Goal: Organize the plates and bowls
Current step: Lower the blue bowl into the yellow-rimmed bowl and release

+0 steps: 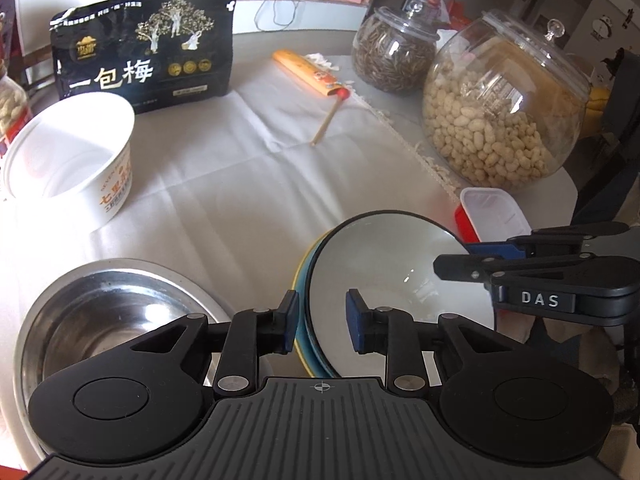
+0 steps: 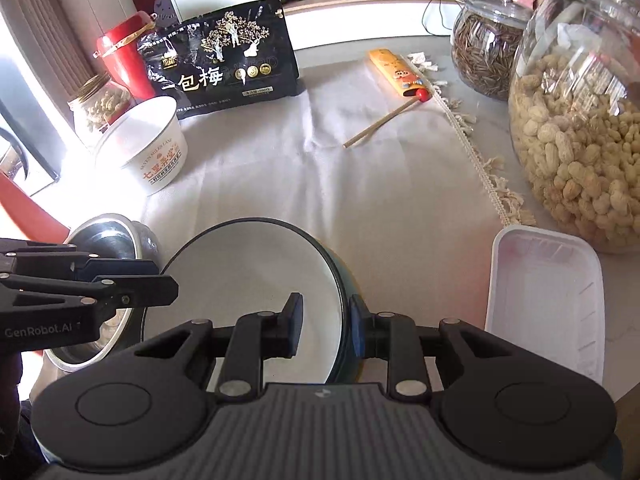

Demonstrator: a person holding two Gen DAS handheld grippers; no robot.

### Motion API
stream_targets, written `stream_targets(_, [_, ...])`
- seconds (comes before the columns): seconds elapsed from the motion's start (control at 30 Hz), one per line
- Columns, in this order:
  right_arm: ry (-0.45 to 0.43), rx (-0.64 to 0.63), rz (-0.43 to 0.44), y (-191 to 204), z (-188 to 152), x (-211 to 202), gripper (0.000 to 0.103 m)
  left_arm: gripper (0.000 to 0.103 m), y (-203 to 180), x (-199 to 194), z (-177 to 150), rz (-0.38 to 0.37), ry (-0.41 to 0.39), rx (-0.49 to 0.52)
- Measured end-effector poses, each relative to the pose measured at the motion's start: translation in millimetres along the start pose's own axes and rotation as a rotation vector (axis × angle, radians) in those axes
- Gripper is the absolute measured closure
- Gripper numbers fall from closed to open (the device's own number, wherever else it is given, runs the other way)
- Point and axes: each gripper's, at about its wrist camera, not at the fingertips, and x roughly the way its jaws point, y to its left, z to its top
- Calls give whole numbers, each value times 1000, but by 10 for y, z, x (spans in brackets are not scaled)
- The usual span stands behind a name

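Observation:
A stack of bowls, white inside with dark, blue and yellow rims [image 1: 384, 264], sits near the table's front; it also shows in the right wrist view [image 2: 256, 276]. My left gripper [image 1: 322, 322] straddles the stack's left rim, one pad outside and one inside, with a gap left between pads and rim. My right gripper [image 2: 326, 328] straddles the right rim the same way; whether its pads press the rim is unclear. A steel bowl [image 1: 120, 320] stands left of the stack, also seen in the right wrist view [image 2: 108, 236]. A white paper bowl [image 1: 68, 160] stands further back left.
A black snack bag [image 1: 144, 48], two glass jars of peanuts [image 1: 504, 112] and seeds [image 1: 394, 52], an orange chopstick sleeve with a chopstick [image 1: 312, 70], and a white plastic tray [image 2: 548, 300] lie around a white cloth [image 1: 260, 168].

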Motion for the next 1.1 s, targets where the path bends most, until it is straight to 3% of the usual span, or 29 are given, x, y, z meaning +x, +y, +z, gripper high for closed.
stream_targets(0.1, [-42, 6, -28, -45, -29, -25, 76, 74, 40, 135, 15, 34, 28, -8])
stream_targets(0.23, [-29, 69, -6, -172, -78, 83, 53, 74, 158, 321, 48, 17, 72, -60])
stream_targets(0.37, [49, 163, 75, -304, -162, 344, 53, 75, 154, 445, 99, -36, 106, -79])
stream_targets(0.47, [132, 245, 198, -403, -235, 537, 55, 74, 107, 519, 126, -28, 124, -66])
stream_targets(0.53, [174, 283, 262, -426, -272, 620, 62, 75, 113, 576, 127, -36, 145, -72])
stream_targets(0.93, [131, 259, 220, -378, 7, 799, 62, 72, 256, 612, 262, -26, 150, -142])
stream_targets(1.1, [125, 243, 216, -390, 52, 826, 62, 65, 241, 608, 257, -46, 154, -131])
